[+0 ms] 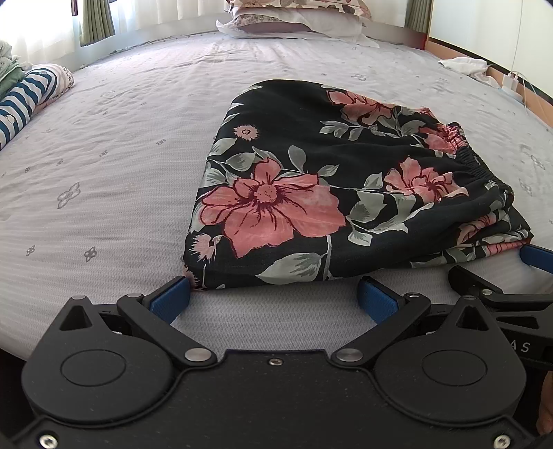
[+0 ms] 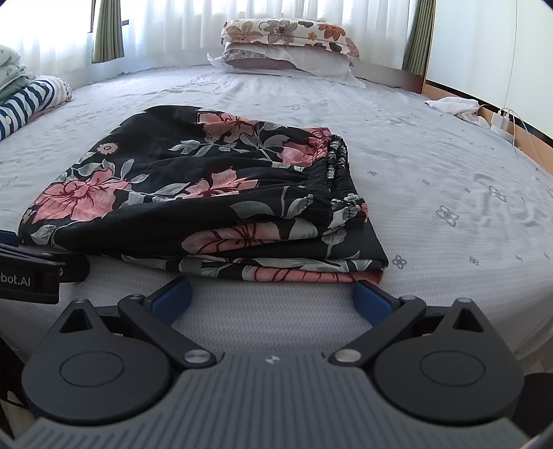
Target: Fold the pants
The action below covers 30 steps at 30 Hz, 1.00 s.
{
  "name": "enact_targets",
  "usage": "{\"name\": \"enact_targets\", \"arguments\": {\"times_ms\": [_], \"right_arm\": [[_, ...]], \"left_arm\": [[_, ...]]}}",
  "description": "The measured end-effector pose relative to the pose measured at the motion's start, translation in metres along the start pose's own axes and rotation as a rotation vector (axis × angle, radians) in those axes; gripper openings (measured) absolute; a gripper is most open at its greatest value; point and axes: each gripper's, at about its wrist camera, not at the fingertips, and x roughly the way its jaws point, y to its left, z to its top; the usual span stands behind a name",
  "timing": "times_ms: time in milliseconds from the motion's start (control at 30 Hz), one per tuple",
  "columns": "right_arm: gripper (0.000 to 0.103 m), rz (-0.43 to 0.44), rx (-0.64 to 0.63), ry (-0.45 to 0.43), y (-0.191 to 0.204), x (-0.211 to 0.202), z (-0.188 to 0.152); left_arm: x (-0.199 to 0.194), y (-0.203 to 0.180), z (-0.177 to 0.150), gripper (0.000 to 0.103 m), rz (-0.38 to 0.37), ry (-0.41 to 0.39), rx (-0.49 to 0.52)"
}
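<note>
Grey bedsheet (image 2: 432,145) with a small flower print covers the bed I am working over, and on it the floral pants (image 1: 311,179) lie folded into a compact stack of several layers, black cloth with large pink blossoms and grey leaves. Their gathered elastic waistband (image 2: 331,169) sits on top, toward the right side of the stack, and the lower layers stick out at the near right corner.

My left gripper (image 1: 273,297) rests low at the stack's near left edge with its fingers spread wide and nothing between them; its left blue pad (image 1: 171,298) is just at the cloth's corner. My right gripper (image 2: 271,297) is likewise released and empty at the near right edge, its right pad (image 2: 371,300) just under the bottom layer's corner.

Farther out, stacked pillows (image 2: 287,45) lie at the head of the bed before white curtains (image 2: 172,24). Striped folded clothing (image 1: 24,100) sits at the left edge, a crumpled white cloth (image 2: 452,105) at the right.
</note>
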Motion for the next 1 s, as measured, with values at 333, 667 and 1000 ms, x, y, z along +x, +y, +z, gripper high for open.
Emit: {"name": "enact_targets", "arguments": {"times_ms": [333, 667, 1000], "right_arm": [[0.103, 0.003, -0.003, 0.007, -0.0004, 0.0003, 0.0009], [0.103, 0.003, -0.003, 0.016, -0.0004, 0.0006, 0.0023], [0.103, 0.003, -0.003, 0.016, -0.0002, 0.0005, 0.0023]], "left_arm": [[0.0005, -0.0009, -0.0001, 0.103, 0.002, 0.000, 0.001], [0.0004, -0.0012, -0.0001, 0.103, 0.001, 0.000, 0.001], [0.0002, -0.0012, -0.0005, 0.103, 0.001, -0.001, 0.002]]}}
